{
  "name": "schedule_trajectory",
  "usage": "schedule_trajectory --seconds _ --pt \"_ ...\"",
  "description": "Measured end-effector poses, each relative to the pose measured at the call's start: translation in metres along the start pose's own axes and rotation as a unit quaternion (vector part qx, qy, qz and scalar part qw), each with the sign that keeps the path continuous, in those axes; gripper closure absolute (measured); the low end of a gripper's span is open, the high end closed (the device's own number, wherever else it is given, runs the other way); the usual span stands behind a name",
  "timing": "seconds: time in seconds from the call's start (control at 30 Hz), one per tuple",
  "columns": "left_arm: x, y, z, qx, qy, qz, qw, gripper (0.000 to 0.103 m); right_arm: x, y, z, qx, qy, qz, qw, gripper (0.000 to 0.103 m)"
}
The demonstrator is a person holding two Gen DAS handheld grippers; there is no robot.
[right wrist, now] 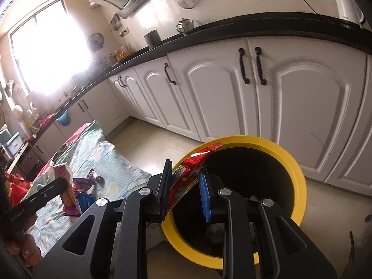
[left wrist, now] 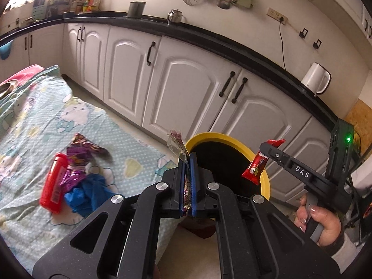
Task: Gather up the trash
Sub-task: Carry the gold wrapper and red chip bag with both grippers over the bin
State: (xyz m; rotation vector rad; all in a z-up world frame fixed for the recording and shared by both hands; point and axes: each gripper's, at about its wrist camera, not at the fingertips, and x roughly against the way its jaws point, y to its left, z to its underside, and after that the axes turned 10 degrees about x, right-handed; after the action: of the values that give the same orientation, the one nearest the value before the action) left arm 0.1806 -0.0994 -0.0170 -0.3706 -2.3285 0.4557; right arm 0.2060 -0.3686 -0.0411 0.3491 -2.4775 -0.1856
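Item 1: left tool, pressed together on a purple-and-clear snack wrapper; wrapper standing up between the blue pads, its loose end poking above them. Hovering just short of the rim of the yellow-rimmed trash bin, likely so the wrapper can be carried over the opening before letting go.

Item 2: right tool, jaws set partly apart with a red snack wrapper lying slantwise between them, its torn end reaching up over the bin. Seemingly loosening the grip; cannot tell whether the wrapper is being pinched or merely leaning. Positioned directly above the dark mouth so a drop would land inside.

Item 3: remaining trash, resting on the cartoon-print cloth covering the low surface beside the bin: red cylindrical container lying on its side, purple foil wrappers touching it, crumpled blue plastic just beside. Awaiting collection; task judged partway through.

Item 4: bin standing on the floor between cloth edge and white cabinets, within reach of both tools.
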Motion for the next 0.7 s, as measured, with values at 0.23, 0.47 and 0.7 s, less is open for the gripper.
schedule_trajectory --seconds 0.23,0.47,0.7 --pt "-0.016 -0.017 0.004 -0.017 0.013 0.007 0.9997 0.102 0.003 -0.023 0.004 -0.024 -0.002 0.014 1.000 0.081" --pt "-0.034 -0.033 0.010 -0.035 0.028 0.014 0.9989 0.102 0.004 -0.043 0.011 -0.038 -0.001 0.033 0.999 0.081" --pt "-0.054 -0.046 0.018 -0.050 0.046 0.018 0.9975 0.102 0.000 -0.059 0.019 -0.047 0.005 0.049 0.998 0.081"
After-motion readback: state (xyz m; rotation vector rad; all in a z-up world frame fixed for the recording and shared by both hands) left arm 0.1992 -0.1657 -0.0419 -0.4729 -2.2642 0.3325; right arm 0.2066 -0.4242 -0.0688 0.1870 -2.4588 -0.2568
